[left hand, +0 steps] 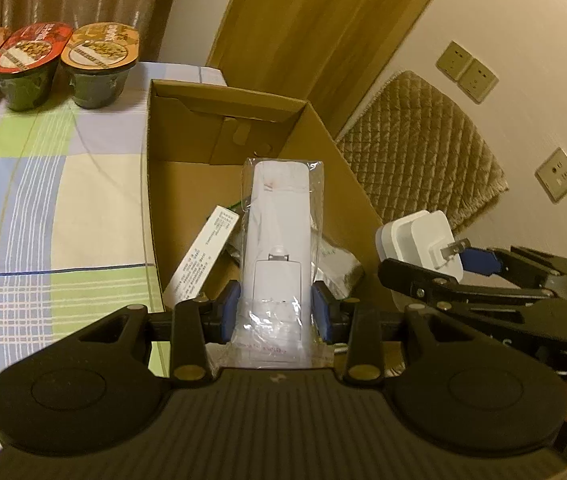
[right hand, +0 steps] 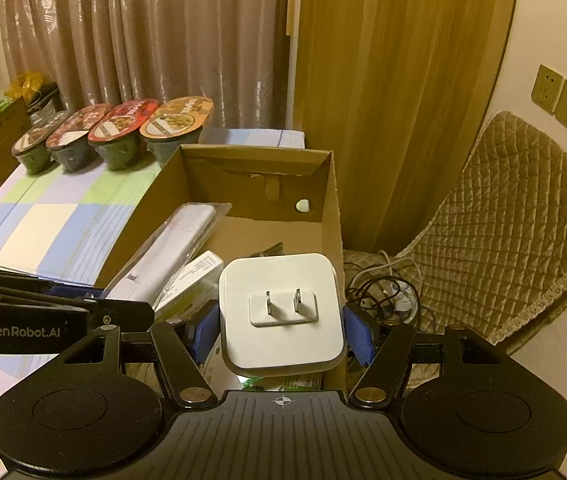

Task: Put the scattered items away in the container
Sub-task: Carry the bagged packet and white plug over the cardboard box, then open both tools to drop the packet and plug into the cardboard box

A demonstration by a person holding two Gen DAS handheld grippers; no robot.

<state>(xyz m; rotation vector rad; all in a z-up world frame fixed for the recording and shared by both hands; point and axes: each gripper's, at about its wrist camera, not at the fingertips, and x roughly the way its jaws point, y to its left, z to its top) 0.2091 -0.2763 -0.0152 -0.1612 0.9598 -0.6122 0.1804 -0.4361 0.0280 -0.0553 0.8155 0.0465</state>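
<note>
Cardboard box (right hand: 333, 200): open on the checked desk (left hand: 43, 200), already holding a small white carton (left hand: 203, 252).
Bagged white remote (left hand: 275, 248): we grip it in the left tool (left hand: 275, 312), poised over the box.
White plug adapter (right hand: 281, 312): pinched in the right tool (right hand: 281, 332) at the box's near edge.
Step in hand, we judge: depositing. Next: lower both inside, then part the jaws.

Dim, warm yellow light; fisheye-bent edges, dark corners.
</note>
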